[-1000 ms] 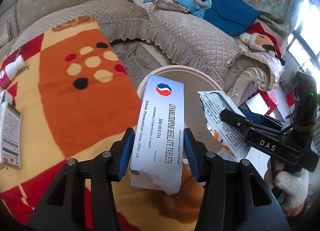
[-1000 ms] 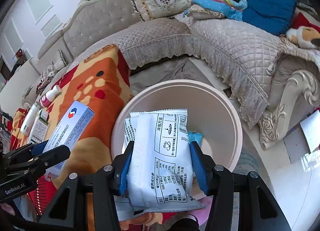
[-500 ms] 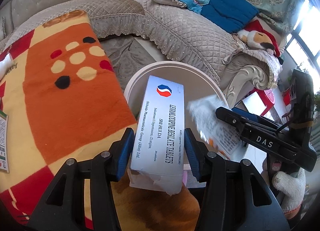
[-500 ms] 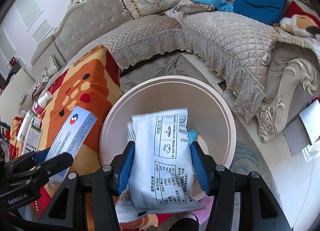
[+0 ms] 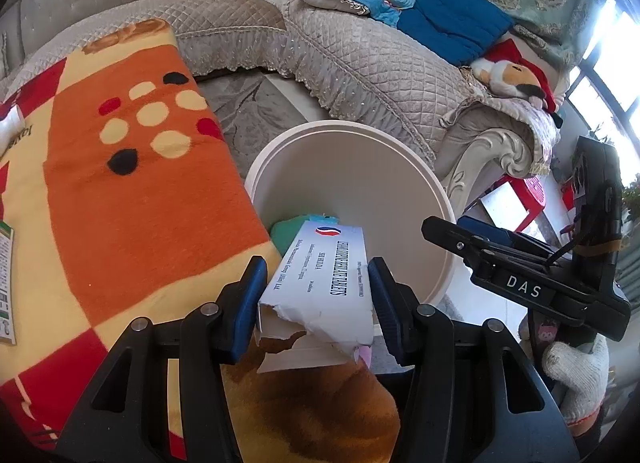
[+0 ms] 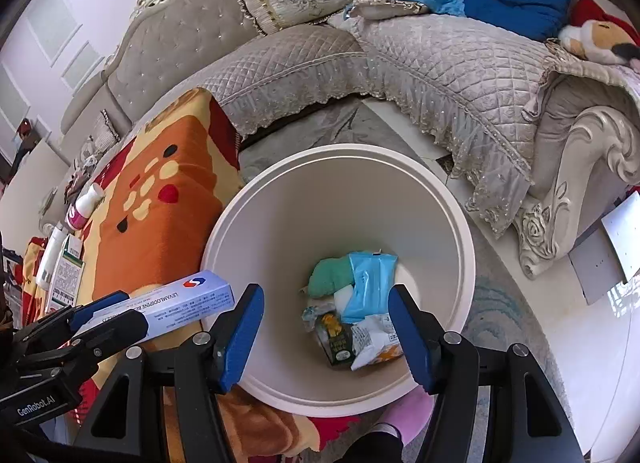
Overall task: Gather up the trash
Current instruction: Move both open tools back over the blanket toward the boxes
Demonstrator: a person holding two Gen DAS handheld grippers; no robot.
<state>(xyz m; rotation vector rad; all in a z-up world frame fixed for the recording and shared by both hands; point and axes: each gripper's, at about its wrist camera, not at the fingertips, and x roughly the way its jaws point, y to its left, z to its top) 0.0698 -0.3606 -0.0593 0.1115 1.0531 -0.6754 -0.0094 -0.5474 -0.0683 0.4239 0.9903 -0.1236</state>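
Note:
A round white trash bin [image 6: 464, 231] stands on the floor by the blanket-covered table; it also shows in the left wrist view [image 5: 400, 151]. Inside lie a white snack packet [image 6: 372, 339], a blue wrapper [image 6: 368, 283], a green cloth [image 6: 328, 277] and a small dark packet [image 6: 336, 339]. My right gripper [image 6: 332, 337] hangs open and empty over the bin. My left gripper [image 5: 318, 295] is over the bin's near rim, jaws spread beside a white tablet box [image 5: 324, 283] with a torn end; the box tilts down toward the bin. The box also shows in the right wrist view [image 6: 188, 305].
An orange, yellow and red blanket [image 5: 120, 191] covers the table left of the bin. Bottles and a green box [image 6: 66, 267] lie on it farther left. A quilted grey sofa [image 6: 440, 47] with cushions, clothes and a plush toy [image 5: 508, 75] curves behind the bin.
My right gripper opened and the white snack packet dropped into the bin. My left gripper moved over the bin; its jaws spread and the tablet box tipped downward.

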